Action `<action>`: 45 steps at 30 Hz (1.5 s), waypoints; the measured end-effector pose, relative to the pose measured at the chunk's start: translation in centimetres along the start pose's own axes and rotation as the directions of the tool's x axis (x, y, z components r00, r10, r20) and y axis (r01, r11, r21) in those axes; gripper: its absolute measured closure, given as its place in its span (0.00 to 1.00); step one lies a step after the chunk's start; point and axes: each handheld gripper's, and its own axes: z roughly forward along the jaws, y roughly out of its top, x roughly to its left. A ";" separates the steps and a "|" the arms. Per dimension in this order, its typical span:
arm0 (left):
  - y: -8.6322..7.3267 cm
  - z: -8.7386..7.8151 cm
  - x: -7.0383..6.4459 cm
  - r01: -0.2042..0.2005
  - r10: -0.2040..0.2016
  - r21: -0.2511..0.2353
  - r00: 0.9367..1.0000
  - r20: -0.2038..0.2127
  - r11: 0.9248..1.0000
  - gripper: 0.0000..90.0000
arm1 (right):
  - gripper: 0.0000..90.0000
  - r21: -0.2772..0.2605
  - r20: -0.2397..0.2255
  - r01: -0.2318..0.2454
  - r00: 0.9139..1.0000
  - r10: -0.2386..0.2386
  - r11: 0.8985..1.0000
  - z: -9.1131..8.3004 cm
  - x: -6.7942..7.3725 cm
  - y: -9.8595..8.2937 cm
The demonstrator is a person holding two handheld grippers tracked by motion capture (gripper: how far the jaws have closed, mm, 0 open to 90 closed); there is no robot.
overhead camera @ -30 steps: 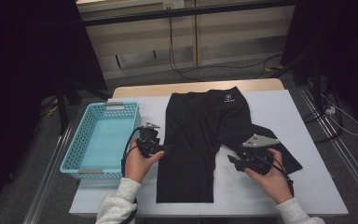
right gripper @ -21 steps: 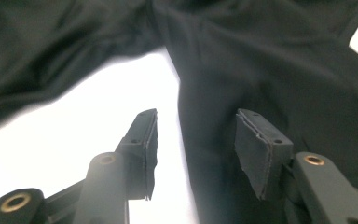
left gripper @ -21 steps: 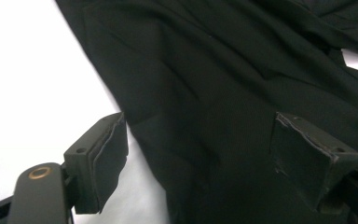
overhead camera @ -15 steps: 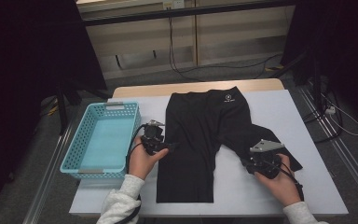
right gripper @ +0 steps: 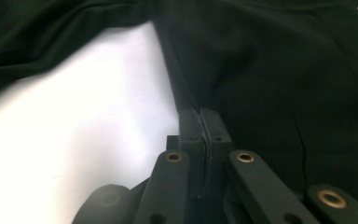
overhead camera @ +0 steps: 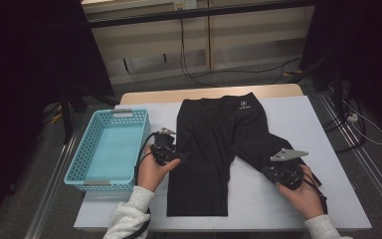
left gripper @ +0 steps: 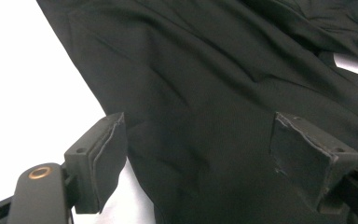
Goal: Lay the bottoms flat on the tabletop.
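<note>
A light blue basket [overhead camera: 82, 175] with perforated walls sits on the left part of the white counter [overhead camera: 298, 124], its inside bare. Beyond the counter's far edge, black cables [overhead camera: 199, 74] trail across the grey floor [overhead camera: 144, 84] before pale cabinet panels [overhead camera: 144, 45].

The trousers [overhead camera: 214, 149] are plain black, with a small white mark, perhaps a logo, near the waistband; the counter [overhead camera: 298, 119] is white with a pale wood far edge; the basket [overhead camera: 77, 169] is light turquoise, its walls perforated; each hand-held gripper [overhead camera: 181, 157] is black; the sleeves [overhead camera: 127, 219] are pale grey.
</note>
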 end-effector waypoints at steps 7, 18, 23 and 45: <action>0.0 -0.1 0.0 0.010 -0.010 -0.008 1.000 0.001 1.000 0.22 | 0.98 0.006 -0.121 0.014 0.993 -0.013 1.000 0.0 2.6 0.2; 0.0 -0.1 0.1 0.007 -0.007 -0.006 1.000 -0.001 1.000 0.22 | 0.61 -0.084 0.059 -0.066 0.996 0.071 0.994 -1.7 -1.5 -0.4; 0.0 -0.1 0.1 0.005 -0.005 -0.002 1.000 0.000 1.000 0.22 | 0.59 -0.086 0.138 -0.117 0.982 0.128 0.989 -2.4 -3.8 -1.3; 0.1 -0.2 0.0 0.005 -0.005 -0.002 1.000 0.002 1.000 0.22 | 1.00 -0.020 0.077 -0.187 0.979 0.188 0.982 -4.0 -5.7 -2.5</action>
